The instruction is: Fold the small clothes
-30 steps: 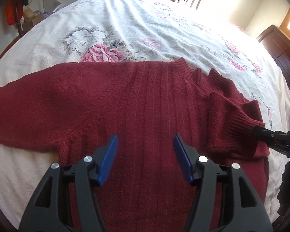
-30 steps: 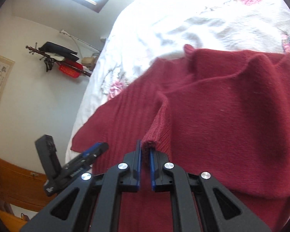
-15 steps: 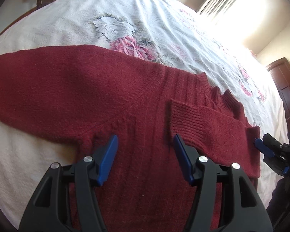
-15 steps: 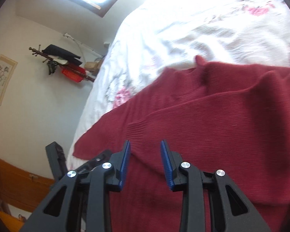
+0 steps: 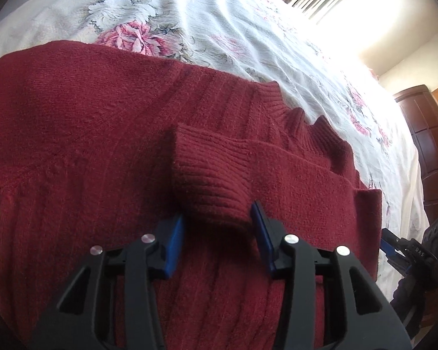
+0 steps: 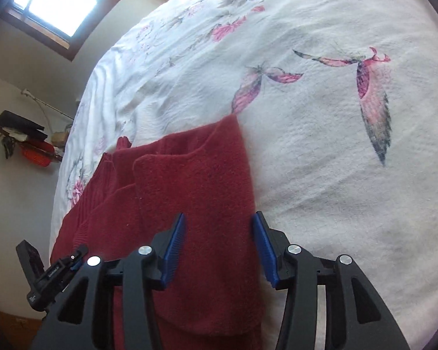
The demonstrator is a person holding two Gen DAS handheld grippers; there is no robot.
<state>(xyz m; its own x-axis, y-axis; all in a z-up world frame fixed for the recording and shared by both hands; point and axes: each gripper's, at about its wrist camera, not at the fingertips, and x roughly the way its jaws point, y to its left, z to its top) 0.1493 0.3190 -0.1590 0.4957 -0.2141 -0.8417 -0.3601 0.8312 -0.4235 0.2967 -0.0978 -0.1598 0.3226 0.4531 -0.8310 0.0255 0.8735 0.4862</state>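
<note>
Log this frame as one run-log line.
step: sleeve fold | red sweater on floral bedspread | one sleeve cuff folded onto body | left gripper open at cuff | right gripper open

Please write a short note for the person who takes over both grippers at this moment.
Left gripper: open, its fingers on either side of the folded sleeve's cuff.
Right gripper: open, empty, over the sweater's folded edge.
The red sweater lies flat on the bed.
Done: one sleeve folded across the chest.
Left: the other sleeve, still spread out, then the body.
</note>
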